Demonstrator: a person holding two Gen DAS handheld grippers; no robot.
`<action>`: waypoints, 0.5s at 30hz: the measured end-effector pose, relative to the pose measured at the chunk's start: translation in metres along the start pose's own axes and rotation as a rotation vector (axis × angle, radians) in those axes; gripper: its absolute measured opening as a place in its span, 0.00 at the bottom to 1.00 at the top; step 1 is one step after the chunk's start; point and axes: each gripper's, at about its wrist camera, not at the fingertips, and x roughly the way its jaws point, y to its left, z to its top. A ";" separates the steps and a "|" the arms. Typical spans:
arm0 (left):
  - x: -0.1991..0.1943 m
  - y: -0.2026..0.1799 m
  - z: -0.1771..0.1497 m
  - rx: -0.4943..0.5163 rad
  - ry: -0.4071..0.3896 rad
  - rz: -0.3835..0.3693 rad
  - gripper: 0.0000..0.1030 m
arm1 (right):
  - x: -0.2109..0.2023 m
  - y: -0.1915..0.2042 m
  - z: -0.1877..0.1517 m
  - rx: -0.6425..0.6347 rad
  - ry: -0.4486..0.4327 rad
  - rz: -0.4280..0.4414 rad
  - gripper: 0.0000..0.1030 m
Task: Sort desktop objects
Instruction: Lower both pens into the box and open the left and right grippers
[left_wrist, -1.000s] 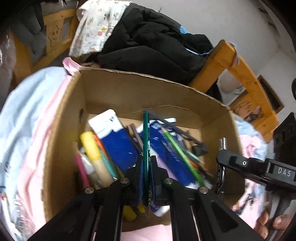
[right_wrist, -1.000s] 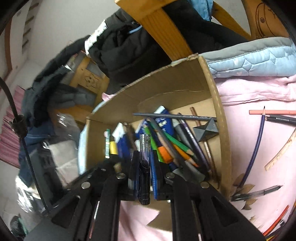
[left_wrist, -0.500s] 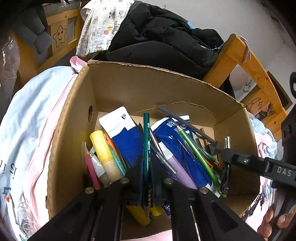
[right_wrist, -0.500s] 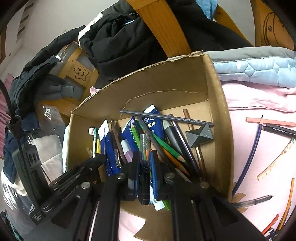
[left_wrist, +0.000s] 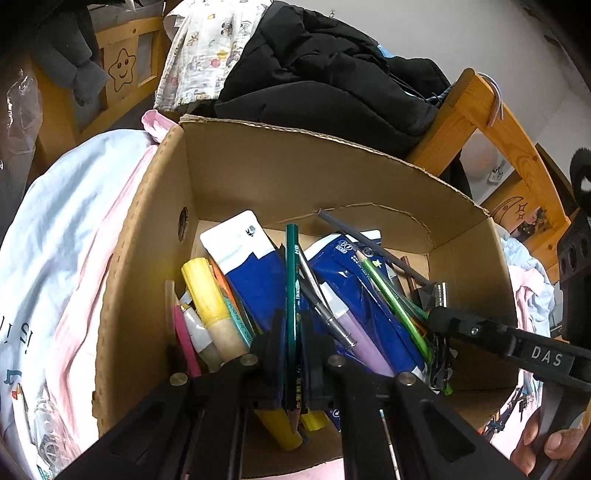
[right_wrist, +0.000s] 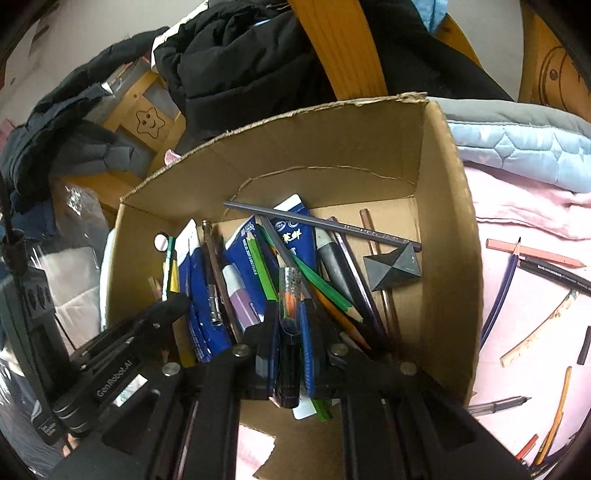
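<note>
Cardboard box (left_wrist: 155, 258) crammed with stationery; above it, left tongs (left_wrist: 293, 354) clamp green pencil (left_wrist: 291, 295), right tongs (right_wrist: 290, 332) clamp clear pen (right_wrist: 290, 295), both angled down.

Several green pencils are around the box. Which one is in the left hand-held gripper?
The dark green HB pencil, clamped between the left hand-held gripper fingers, tip pointing back toward the camera. The lighter green pencils lie loose in the box.

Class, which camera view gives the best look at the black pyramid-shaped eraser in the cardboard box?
The right wrist view: the black eraser lies unobstructed on the floor of the cardboard box, facets clear. In the left wrist view only a dark sliver shows behind pencils and the right tongs.
</note>
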 end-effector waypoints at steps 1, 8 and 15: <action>0.000 0.000 0.000 0.001 0.000 0.001 0.07 | 0.002 0.001 0.000 -0.007 0.006 -0.009 0.12; 0.001 -0.001 0.001 0.009 -0.003 0.019 0.08 | 0.008 0.003 0.002 -0.019 0.033 -0.042 0.12; -0.002 0.001 0.001 -0.001 -0.014 0.012 0.13 | 0.008 0.001 0.004 -0.009 0.046 -0.037 0.15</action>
